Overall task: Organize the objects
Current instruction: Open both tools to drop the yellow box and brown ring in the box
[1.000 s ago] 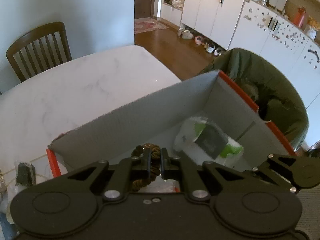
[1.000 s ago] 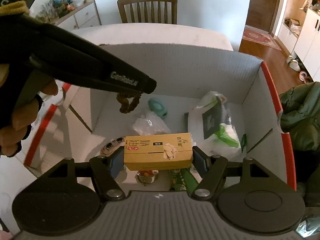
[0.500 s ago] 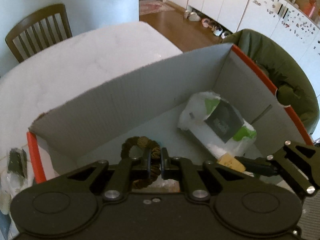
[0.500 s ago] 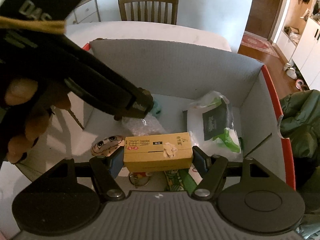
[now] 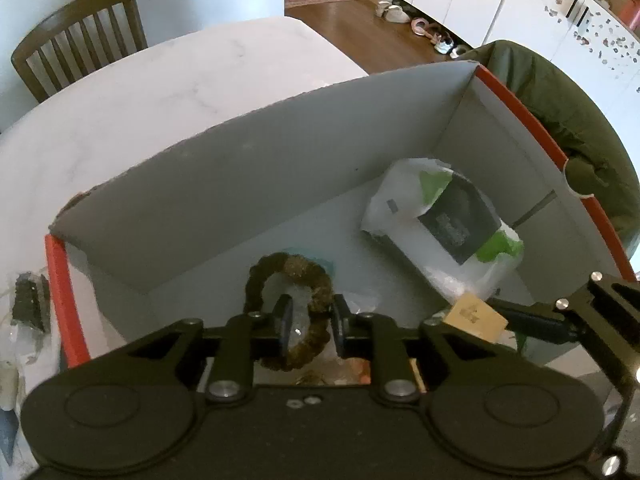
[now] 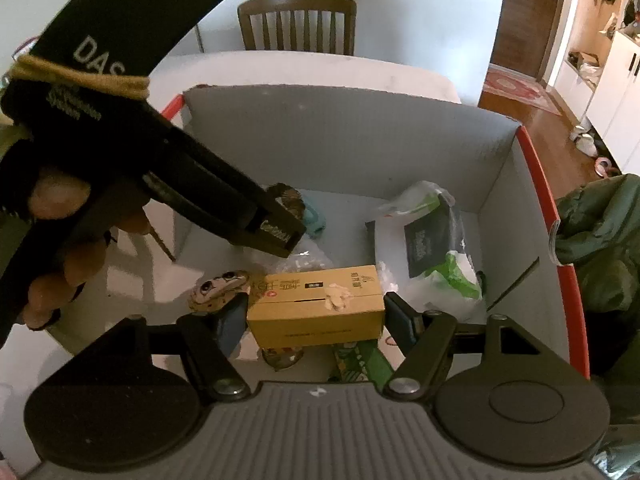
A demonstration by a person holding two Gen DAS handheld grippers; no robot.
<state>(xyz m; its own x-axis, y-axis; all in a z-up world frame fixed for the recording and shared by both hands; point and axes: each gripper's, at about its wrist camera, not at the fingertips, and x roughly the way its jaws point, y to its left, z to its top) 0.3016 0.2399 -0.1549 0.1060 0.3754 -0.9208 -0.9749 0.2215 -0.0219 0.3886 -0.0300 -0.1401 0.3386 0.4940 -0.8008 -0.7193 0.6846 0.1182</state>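
A grey cardboard box [image 5: 240, 184] with red edges stands open on the table. My left gripper [image 5: 312, 316] hangs inside it, open. A brown scrunchie [image 5: 288, 276] loops around its left finger, one side lying loose between the fingers. In the right wrist view the left gripper [image 6: 280, 236] reaches in from the left, with the scrunchie [image 6: 286, 196] at its tip. My right gripper [image 6: 316, 316] is shut on a yellow carton [image 6: 316, 304], held level above the box [image 6: 340, 140] floor. The carton's corner [image 5: 476, 316] also shows in the left wrist view.
On the box floor lie a white and green plastic bag [image 6: 432, 248], a teal item [image 6: 314, 220], clear wrap [image 6: 304, 260] and a round face toy [image 6: 218, 286]. A white marble table [image 5: 160, 92], a wooden chair [image 5: 80, 36] and a green jacket [image 5: 560, 112] surround the box.
My left gripper went down into the box and its fingers parted, freeing the scrunchie. The right gripper sank a little lower with the carton still in it.
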